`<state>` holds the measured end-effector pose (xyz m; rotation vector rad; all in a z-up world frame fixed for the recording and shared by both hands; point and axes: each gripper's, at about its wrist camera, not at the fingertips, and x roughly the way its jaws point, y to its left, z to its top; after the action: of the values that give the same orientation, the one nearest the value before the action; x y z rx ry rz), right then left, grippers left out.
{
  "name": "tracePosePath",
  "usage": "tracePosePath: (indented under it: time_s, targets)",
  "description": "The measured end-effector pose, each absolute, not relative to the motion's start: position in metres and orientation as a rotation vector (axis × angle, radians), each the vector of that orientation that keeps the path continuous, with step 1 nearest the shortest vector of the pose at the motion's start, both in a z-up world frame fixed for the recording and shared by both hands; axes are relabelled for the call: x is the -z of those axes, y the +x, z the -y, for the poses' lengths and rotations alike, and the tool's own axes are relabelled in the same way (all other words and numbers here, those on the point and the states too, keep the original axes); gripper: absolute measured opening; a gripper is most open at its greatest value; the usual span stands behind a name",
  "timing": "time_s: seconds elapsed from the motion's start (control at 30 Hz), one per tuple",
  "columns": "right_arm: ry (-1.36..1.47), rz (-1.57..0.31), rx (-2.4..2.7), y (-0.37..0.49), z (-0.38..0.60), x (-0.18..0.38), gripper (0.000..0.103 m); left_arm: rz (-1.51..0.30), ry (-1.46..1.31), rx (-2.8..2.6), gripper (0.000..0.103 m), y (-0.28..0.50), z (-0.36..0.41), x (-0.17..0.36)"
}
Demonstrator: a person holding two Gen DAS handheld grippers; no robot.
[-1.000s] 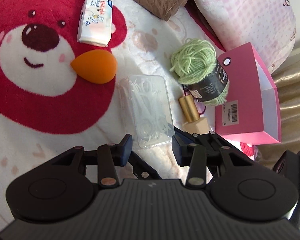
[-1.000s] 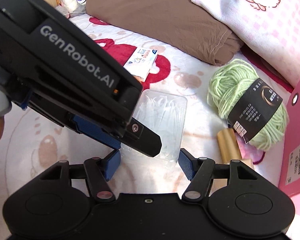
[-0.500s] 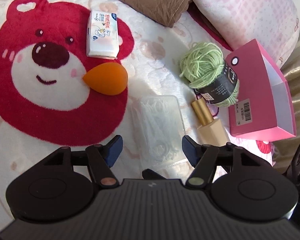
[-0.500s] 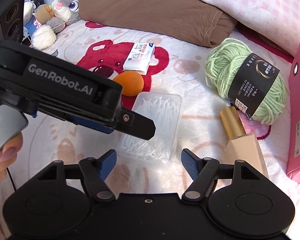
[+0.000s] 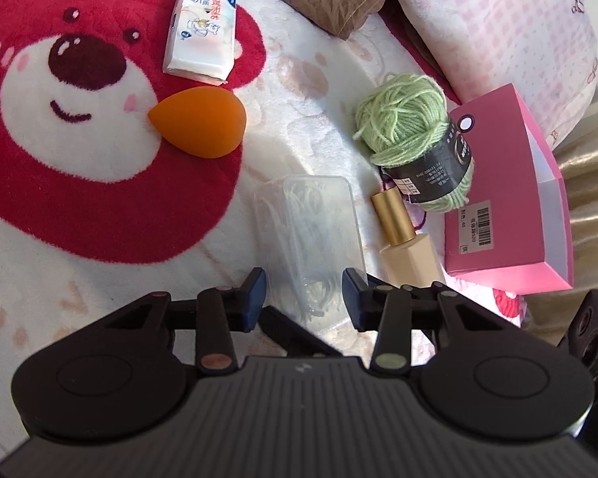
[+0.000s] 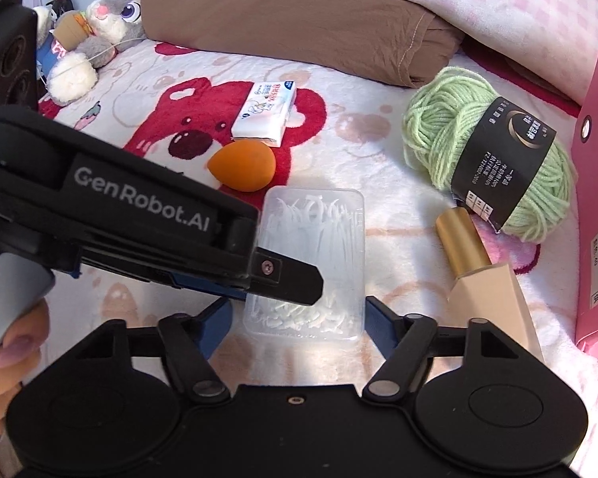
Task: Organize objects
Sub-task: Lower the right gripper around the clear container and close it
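Note:
A clear plastic box of floss picks (image 5: 313,235) lies on the bear blanket, also in the right wrist view (image 6: 319,255). My left gripper (image 5: 303,298) is open, its fingers either side of the box's near end. My right gripper (image 6: 299,314) is open around the same end, partly behind the left gripper body (image 6: 131,219). An orange sponge (image 5: 201,121), a tissue pack (image 5: 201,38), green yarn (image 5: 414,139), a gold-capped beige bottle (image 5: 404,243) and an open pink box (image 5: 506,191) lie around.
A brown cushion (image 6: 291,12) and a pink checked pillow (image 5: 498,28) lie at the back. Plush toys (image 6: 87,36) sit at the far left. A hand (image 6: 4,342) holds the left gripper's handle.
The left gripper has dropped back toward the clear box and its fingers have narrowed somewhat. The right gripper has moved forward, so its fingers now flank the box's near end.

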<state>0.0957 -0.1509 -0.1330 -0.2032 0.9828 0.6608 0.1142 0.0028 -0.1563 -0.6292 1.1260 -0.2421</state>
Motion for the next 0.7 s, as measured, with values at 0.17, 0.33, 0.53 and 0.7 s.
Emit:
tracePosePath:
  time_s: [0.17, 0.33, 0.53, 0.7]
  targets:
    - [-0.227, -0.964, -0.654, 0.092, 0.153, 0.134, 0.066, -1.115, -0.597, 0.240, 0.039, 0.110, 0.006, 0.155]
    - [-0.192, -0.983, -0.639, 0.092, 0.157, 0.131, 0.066, -1.116, -0.558, 0.228, 0.039, 0.105, 0.014, 0.145]
    - [-0.159, -1.011, -0.643, 0.078, 0.169, 0.109, 0.066, -1.147, -0.566, 0.252, 0.039, 0.087, 0.017, 0.125]
    - [-0.165, -1.031, -0.622, 0.061, 0.179, 0.089, 0.066, -1.155, -0.509, 0.270, 0.039, 0.070, 0.036, 0.101]
